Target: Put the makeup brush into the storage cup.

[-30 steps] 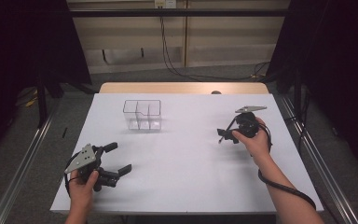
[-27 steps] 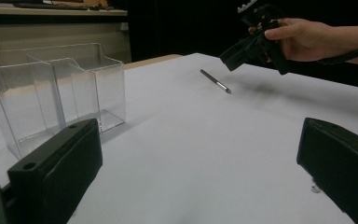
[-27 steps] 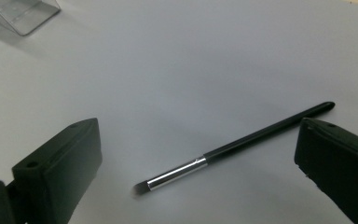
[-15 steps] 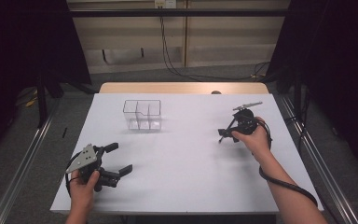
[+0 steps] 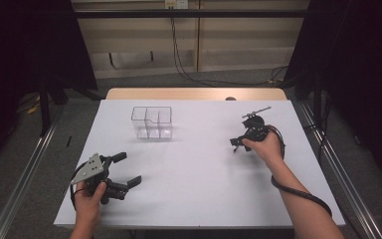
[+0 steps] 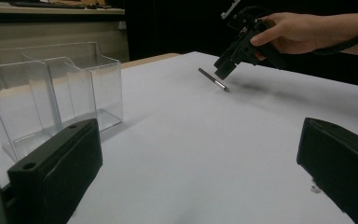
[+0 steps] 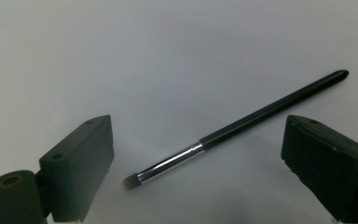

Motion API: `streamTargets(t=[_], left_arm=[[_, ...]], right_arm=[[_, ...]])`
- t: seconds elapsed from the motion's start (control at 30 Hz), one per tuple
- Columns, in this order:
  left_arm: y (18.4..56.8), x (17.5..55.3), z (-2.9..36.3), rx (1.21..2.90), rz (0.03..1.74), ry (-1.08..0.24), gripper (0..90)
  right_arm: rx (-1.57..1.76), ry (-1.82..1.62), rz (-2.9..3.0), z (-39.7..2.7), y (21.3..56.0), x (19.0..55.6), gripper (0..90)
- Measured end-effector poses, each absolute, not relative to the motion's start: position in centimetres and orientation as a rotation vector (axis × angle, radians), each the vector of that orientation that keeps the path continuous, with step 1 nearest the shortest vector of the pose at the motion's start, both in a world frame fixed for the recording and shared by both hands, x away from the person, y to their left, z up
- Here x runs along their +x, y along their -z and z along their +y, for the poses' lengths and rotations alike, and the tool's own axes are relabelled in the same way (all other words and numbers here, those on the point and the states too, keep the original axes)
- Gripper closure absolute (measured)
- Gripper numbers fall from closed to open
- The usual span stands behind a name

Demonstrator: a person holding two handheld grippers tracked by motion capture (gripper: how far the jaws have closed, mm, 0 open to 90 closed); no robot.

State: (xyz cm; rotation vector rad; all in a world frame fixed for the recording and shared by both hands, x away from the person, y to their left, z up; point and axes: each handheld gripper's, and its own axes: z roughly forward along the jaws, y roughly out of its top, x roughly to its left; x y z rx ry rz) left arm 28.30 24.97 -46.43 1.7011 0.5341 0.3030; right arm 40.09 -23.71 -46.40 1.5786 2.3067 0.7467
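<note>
Black jaws of the right gripper (image 7: 196,172) stand wide on either side of a thin brush (image 7: 235,128) and have just been closing in a little, yet neither pad touches it. The brush lies flat on the white table (image 5: 199,169), between the jaws and slanted across the gap: its dark bristle tip and silver ferrule sit nearer one jaw, while the black handle runs up and away past the other. In the left gripper view the right gripper (image 6: 226,70) points down at the brush (image 6: 213,79) from just above, held by a hand (image 6: 293,30) that comes in from the far side. From the high view the right gripper (image 5: 239,143) is over the right half of the table, with its cable looping back along the forearm.

The left gripper (image 5: 127,169) rests near the table's front left corner, its jaws spread wide with nothing between them, the grey plate on top tilted outward. Its own view shows bare table between its jaws.

A clear plastic box (image 5: 152,122) with three compartments stands at the back of the table, left of centre, well apart from the brush and from both grippers. In the left gripper view the box (image 6: 51,93) stands just beyond one jaw
</note>
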Motion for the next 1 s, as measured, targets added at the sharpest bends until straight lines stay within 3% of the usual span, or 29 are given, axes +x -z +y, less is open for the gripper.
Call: streamTargets(t=[0.8,1.0], left_arm=[[46.6,28.4,25.0,1.709,0.536,-0.299,0.1],[46.5,28.4,25.0,1.708,0.534,-0.295,0.2]], right_arm=[[1.595,-0.622,2.318,-23.2,47.4,41.0,32.0],[1.599,-0.588,2.336,-23.3,47.0,40.8,49.8]])
